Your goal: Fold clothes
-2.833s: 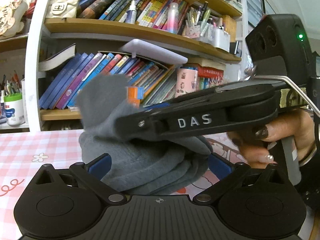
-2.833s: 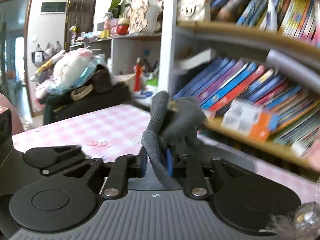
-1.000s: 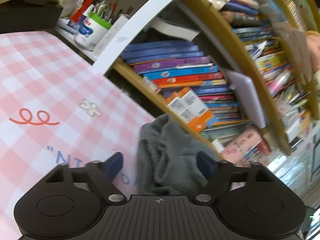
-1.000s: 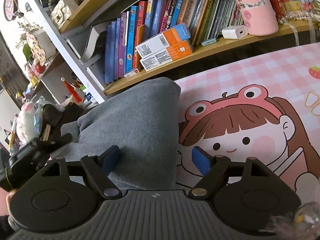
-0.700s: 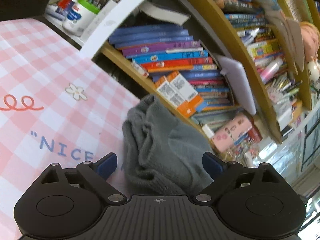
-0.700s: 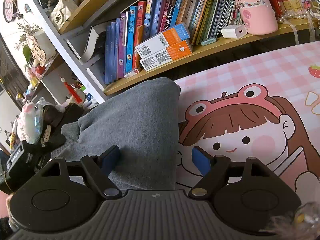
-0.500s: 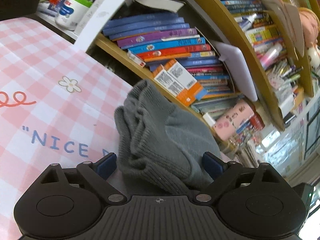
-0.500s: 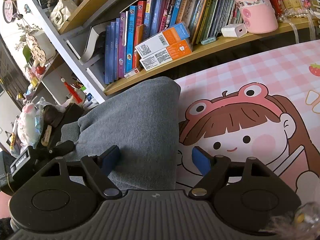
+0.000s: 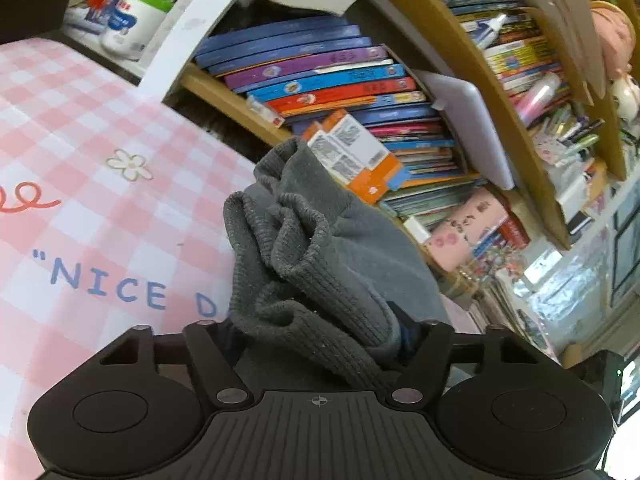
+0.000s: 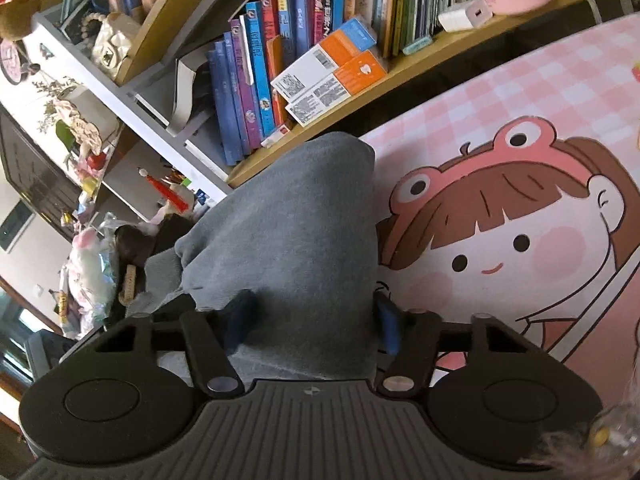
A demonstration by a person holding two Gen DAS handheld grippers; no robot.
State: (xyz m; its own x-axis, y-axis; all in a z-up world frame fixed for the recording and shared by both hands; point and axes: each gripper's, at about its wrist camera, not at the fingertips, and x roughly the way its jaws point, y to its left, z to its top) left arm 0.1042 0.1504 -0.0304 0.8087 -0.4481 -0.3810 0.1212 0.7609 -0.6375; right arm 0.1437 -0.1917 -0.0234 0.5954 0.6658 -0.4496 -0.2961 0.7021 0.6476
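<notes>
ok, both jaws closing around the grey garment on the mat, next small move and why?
Probably finish closing both. The grey garment sits bunched between the left gripper's jaws and folded between the right gripper's; both are closing, so secure the grip before lifting off the pink mat.

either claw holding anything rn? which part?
Both claws are closing around the gray garment: left claw at the bunched ribbed cuff end, right claw across the smooth folded body.
</notes>
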